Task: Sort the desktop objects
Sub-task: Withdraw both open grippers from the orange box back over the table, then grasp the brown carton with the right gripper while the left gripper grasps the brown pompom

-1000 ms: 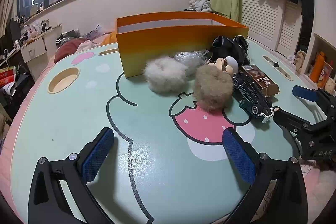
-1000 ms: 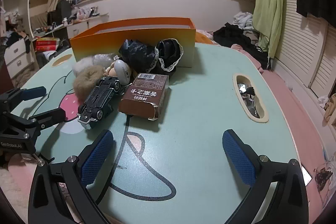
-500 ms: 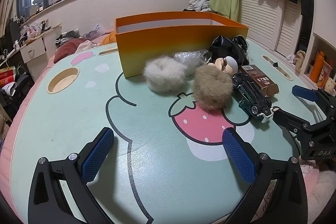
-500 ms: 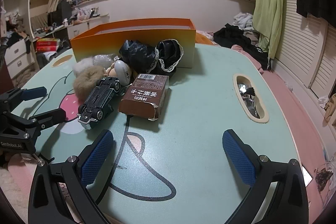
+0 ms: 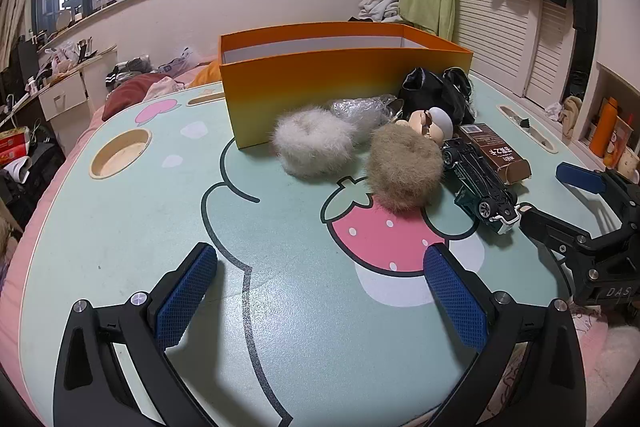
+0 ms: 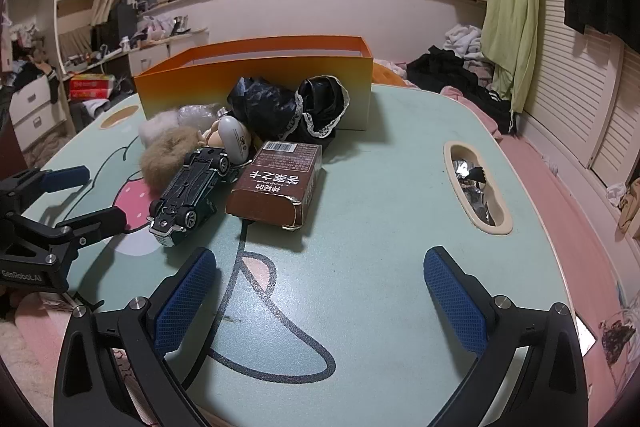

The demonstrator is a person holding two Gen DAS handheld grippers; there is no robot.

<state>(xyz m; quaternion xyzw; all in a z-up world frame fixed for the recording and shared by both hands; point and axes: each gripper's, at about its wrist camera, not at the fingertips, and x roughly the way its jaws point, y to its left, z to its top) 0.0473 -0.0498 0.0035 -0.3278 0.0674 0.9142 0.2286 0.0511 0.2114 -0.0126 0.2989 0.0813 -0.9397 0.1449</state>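
An open orange box stands at the far middle of the mint table. In front of it lie a white fluffy ball, a tan fluffy ball, a dark toy car, a brown carton, a small doll head, a clear plastic wrap and black lace-trimmed cloth. My left gripper hangs open over the strawberry print, short of the tan ball. My right gripper is open near the table's front, short of the carton and car.
A round cup recess is sunk in the table's left side. An oval slot with foil scraps is on the right. Clothes and a bed lie beyond the far edge. Bare tabletop stretches under both grippers.
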